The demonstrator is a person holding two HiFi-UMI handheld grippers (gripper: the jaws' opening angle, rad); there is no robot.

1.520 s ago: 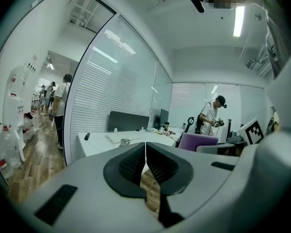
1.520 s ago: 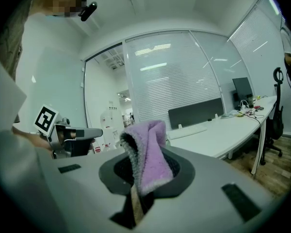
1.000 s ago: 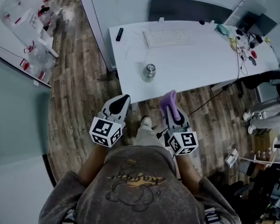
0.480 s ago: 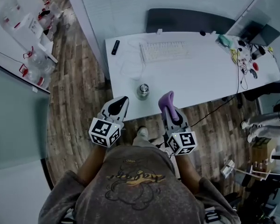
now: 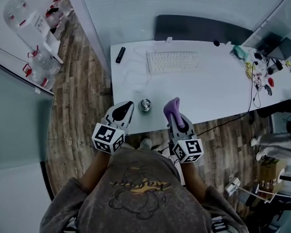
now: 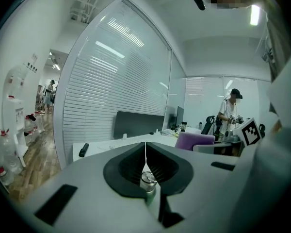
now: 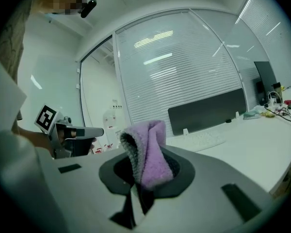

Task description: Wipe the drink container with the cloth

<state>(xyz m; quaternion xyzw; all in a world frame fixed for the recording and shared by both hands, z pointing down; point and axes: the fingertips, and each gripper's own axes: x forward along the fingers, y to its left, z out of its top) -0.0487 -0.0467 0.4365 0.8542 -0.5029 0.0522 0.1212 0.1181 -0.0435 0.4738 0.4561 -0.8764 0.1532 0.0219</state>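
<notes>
Drink container [image 5: 145,105] sits at the near edge of the desk [image 5: 208,91], between the grippers; left gripper [image 5: 127,105] has jaws together on nothing, so I'd spread them to brace it while right gripper [image 5: 177,119], clamped on cloth [image 5: 173,108], wipes.

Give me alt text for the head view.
From above: a person at a white desk holds two grippers, the right gripper shut on a purple cloth, the left gripper shut and empty. A small metal drink container stands near the desk's front edge between them, a keyboard farther back.
</notes>
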